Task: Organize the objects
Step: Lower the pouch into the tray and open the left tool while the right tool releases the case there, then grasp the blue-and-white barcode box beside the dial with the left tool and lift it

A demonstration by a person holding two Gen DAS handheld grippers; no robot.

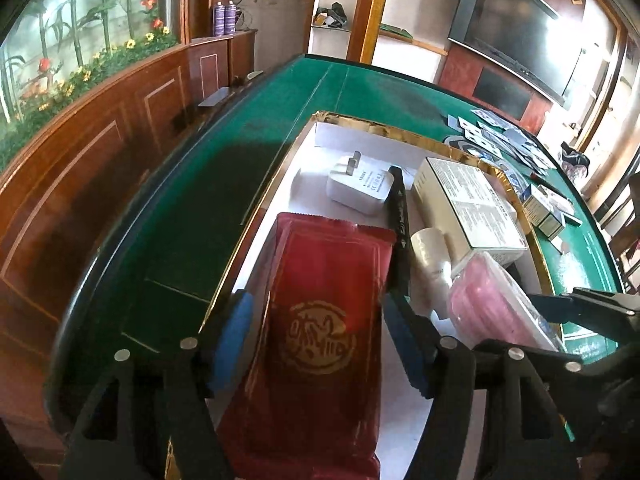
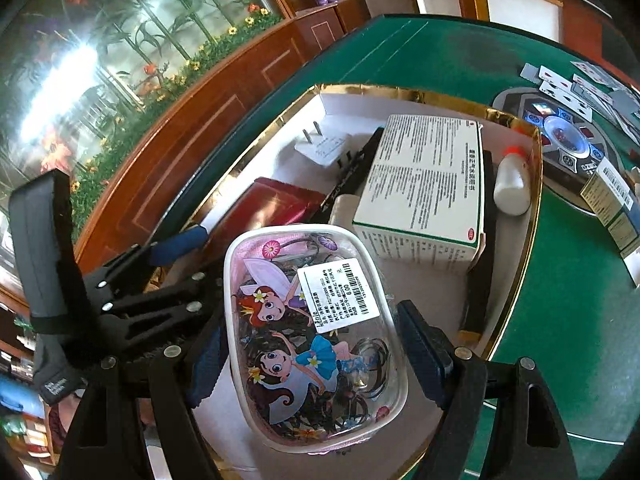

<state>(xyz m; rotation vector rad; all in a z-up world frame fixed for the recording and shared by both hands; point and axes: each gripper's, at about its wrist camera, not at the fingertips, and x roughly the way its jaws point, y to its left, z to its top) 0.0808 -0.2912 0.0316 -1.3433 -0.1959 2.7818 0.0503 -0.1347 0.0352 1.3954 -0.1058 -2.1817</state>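
Gold-rimmed box (image 2: 534, 184) w/ charger (image 1: 358, 186), medicine carton (image 2: 430, 184), white bottle (image 2: 512, 188), my left gripper (image 1: 316, 332) jaws apart round red pouch (image 1: 320, 320), right gripper (image 2: 316, 356) jaws apart round fairy case (image 2: 312, 340)

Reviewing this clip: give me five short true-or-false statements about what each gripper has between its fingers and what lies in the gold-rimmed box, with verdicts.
1. The left gripper has the red pouch between its fingers. True.
2. The right gripper is over the cards. False: it straddles the fairy pouch in the box.
3. The charger lies outside the box. False: it lies inside.
4. The white carton is in the box. True.
5. The cards lie in the box. False: they lie on the green table.
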